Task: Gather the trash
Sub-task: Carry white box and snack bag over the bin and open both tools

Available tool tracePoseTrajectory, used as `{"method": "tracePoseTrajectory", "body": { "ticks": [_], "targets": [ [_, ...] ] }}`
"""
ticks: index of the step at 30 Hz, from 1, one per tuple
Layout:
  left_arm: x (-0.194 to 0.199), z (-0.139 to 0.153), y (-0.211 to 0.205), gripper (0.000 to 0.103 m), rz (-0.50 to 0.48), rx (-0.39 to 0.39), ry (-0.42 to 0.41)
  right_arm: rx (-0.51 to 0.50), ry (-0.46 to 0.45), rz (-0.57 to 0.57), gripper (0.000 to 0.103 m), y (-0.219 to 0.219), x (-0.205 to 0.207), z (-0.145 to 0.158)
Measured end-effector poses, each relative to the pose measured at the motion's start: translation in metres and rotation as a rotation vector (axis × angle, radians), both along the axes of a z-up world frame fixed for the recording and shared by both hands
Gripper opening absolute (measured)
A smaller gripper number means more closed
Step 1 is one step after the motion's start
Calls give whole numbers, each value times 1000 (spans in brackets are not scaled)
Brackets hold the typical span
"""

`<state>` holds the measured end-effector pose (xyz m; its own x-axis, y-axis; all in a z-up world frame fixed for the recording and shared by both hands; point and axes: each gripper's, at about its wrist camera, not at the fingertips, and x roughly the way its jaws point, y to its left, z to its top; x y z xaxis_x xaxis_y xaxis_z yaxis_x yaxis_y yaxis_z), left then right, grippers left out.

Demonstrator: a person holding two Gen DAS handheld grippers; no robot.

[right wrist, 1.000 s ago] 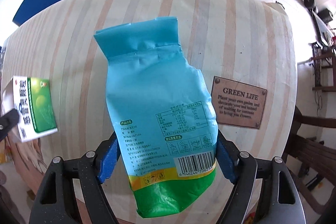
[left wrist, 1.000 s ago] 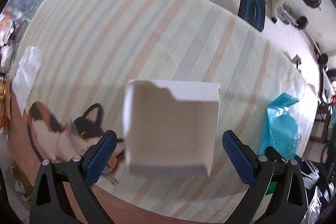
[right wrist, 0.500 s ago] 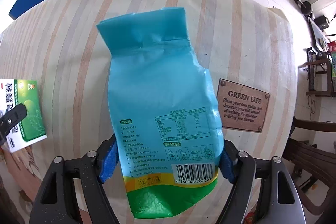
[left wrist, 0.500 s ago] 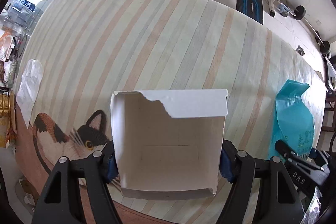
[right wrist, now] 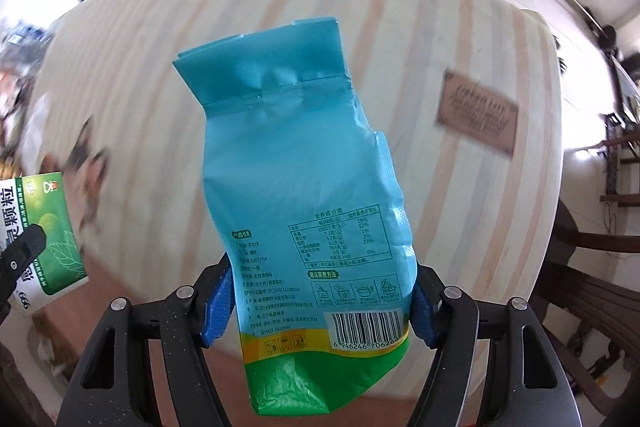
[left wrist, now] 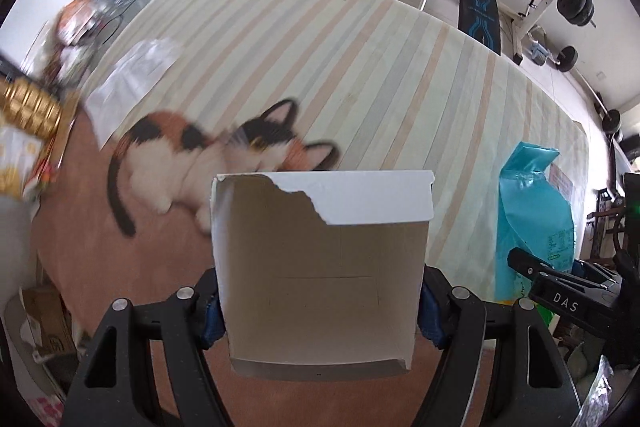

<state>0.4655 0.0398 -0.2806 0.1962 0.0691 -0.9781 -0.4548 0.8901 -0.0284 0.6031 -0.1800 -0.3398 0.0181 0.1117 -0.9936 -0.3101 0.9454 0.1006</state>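
Striped counter [left wrist: 360, 67] below: left tongs [left wrist: 320, 307] clamp the torn box [left wrist: 320, 287], right tongs [right wrist: 320, 303] clamp the blue bag [right wrist: 304, 187]; next, carrying both to a bin.

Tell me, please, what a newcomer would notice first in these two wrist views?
Most striking is the torn white box, filling the middle of the left view, clamped between the left gripper fingers. In the right view a blue pouch stands just as large, pinched near its barcode by the right gripper. Behind the box, a printed cat sprawls on the striped tablecloth.
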Motion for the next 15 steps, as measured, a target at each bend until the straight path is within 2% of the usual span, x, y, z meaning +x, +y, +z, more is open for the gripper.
{"method": "tracePoseTrajectory", "body": {
  "ticks": [6,11,15],
  "targets": [
    [-112,32,11,72,84,-15,-48,83,14,138,73,27,-99,27],
    [-245,47,19,72,207,-70,-87,146,24,278,72,54,-194,54],
    [-357,40,22,72,333,-67,-56,182,62,387,72,72,-296,61]
  ]
}}
